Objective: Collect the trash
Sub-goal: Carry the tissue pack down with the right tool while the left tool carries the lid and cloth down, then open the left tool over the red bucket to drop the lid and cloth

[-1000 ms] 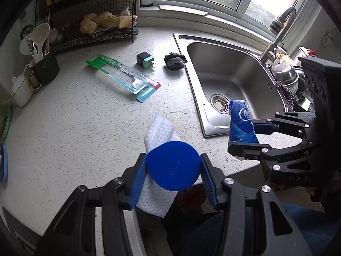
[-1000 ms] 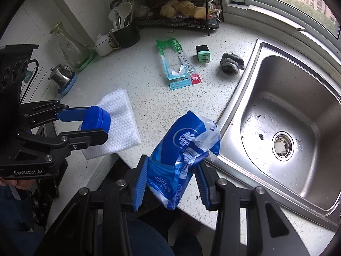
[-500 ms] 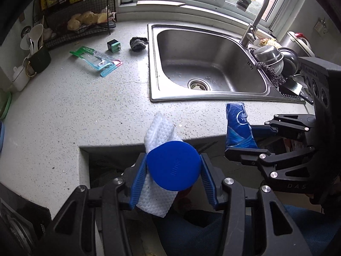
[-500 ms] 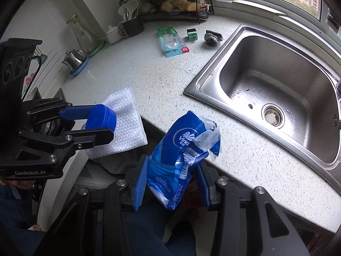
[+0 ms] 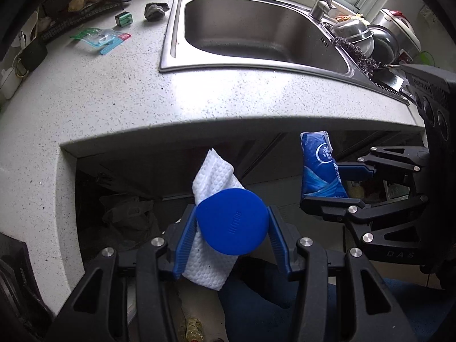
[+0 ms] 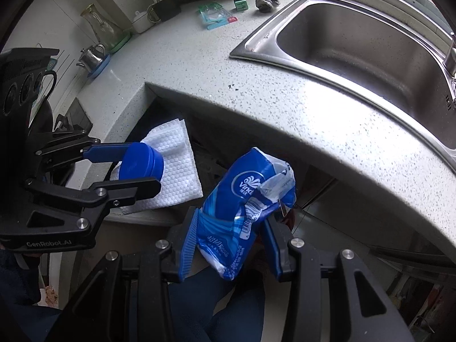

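left tongs (image 5: 232,229) grip blue lid (image 5: 232,225), wipe (image 5: 212,171); right tongs (image 6: 229,236) grip tissue pack (image 6: 245,199)

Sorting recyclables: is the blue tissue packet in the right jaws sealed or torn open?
Torn open. In the right wrist view, the blue tissue packet shows a ragged, crumpled clear flap at its top, and its body looks flattened.

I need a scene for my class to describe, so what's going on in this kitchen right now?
A person is collecting trash with two handheld grippers. The left gripper is shut on a blue lid and white paper towel; the right gripper is shut on a blue tissue wrapper. Both hang below the countertop edge. A toothbrush package lies on the counter.
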`<state>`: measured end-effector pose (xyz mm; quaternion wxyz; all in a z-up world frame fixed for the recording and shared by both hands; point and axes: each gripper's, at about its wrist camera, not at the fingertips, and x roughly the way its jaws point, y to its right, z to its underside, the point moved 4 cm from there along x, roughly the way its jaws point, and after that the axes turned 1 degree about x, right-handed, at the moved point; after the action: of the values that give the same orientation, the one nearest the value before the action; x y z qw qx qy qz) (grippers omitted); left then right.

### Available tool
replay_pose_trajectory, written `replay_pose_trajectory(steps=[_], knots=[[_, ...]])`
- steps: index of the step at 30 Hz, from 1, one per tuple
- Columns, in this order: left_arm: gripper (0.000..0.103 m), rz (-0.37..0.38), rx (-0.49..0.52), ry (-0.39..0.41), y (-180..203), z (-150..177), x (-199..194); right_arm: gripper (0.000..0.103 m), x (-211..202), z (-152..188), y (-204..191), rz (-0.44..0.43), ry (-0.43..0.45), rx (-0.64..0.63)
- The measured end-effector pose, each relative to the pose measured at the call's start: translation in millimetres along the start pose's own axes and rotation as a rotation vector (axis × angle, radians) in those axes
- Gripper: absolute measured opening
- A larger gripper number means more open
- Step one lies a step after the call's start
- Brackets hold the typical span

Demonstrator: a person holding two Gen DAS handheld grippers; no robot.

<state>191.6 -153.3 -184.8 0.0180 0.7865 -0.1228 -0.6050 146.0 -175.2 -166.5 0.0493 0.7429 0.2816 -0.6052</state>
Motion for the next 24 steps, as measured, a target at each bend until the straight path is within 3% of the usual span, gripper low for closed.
replay_pose_trajectory(steps=[11, 19, 24], knots=[[0.046, 0.028, -0.037, -0.076, -13.6, 29.1, 104.3, 0.040, 89.3, 24.6, 19.3, 0.023, -0.081, 0.019], [0.046, 0.060, -0.088, -0.113, -31.2, 54.0, 203.9, 0.040, 177.9, 42.7, 40.2, 0.028, -0.103, 0.006], [0.046, 0.070, -0.048, -0.130, -38.6, 67.7, 273.8, 0.040, 231.6, 58.9, 59.3, 0.049, -0.100, 0.033]])
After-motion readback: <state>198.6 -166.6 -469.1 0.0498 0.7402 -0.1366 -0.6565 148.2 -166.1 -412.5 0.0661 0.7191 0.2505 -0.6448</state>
